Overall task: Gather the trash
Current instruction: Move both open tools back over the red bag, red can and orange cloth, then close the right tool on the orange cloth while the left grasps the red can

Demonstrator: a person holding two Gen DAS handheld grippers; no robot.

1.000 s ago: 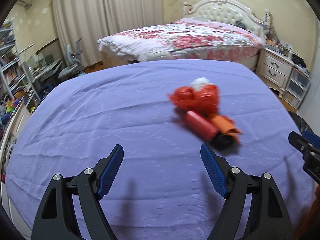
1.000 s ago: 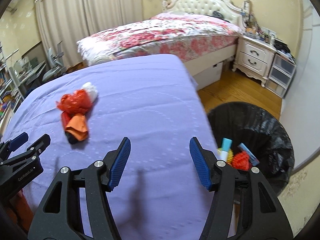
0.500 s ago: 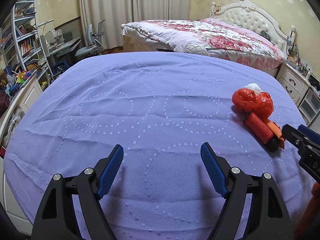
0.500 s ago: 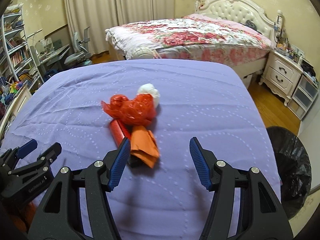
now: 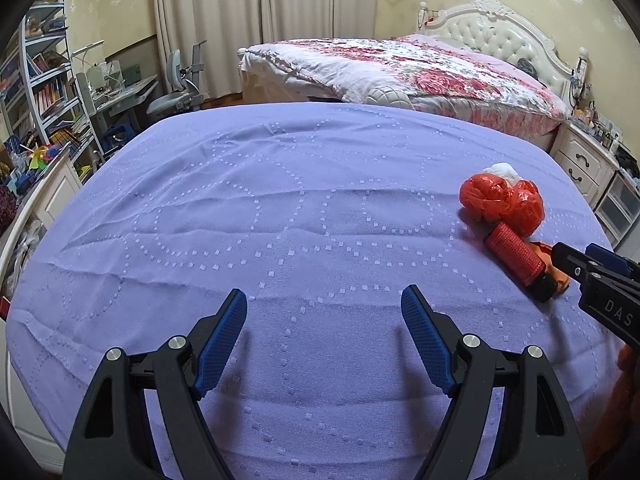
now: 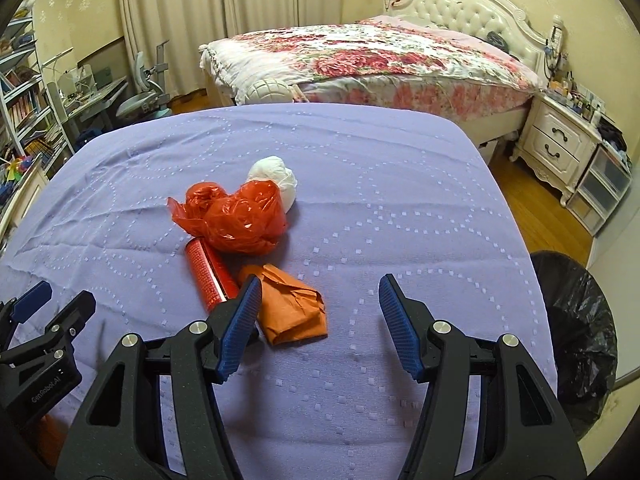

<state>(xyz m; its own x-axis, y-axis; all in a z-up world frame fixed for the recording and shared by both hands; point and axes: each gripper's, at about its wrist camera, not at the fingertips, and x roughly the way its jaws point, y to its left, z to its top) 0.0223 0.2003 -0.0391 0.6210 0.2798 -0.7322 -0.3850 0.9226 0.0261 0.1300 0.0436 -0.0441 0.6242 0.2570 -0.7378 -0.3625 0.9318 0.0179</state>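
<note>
A pile of trash lies on the purple-covered table [image 6: 400, 208]: a crumpled red plastic bag [image 6: 236, 216], a white paper wad [image 6: 274, 178] behind it, a red tube with a black end [image 6: 208, 274] and a folded orange paper [image 6: 292, 306]. My right gripper [image 6: 320, 308] is open and empty, just above the table with the orange paper between its left finger and centre. My left gripper [image 5: 324, 328] is open and empty over bare cloth, left of the pile. In the left wrist view the bag [image 5: 502, 204] and tube [image 5: 516, 254] lie at the right, with the right gripper [image 5: 592, 268] beside them.
A bin lined with a black bag [image 6: 576, 336] stands on the floor off the table's right edge. A floral bed [image 6: 360, 56] is behind the table, a white nightstand [image 6: 560, 144] at right, a desk and shelves [image 5: 60, 92] at left.
My right gripper has swung left from the bin toward the trash pile and closed in on it. My left gripper has turned left, so the pile slid to its right edge.
</note>
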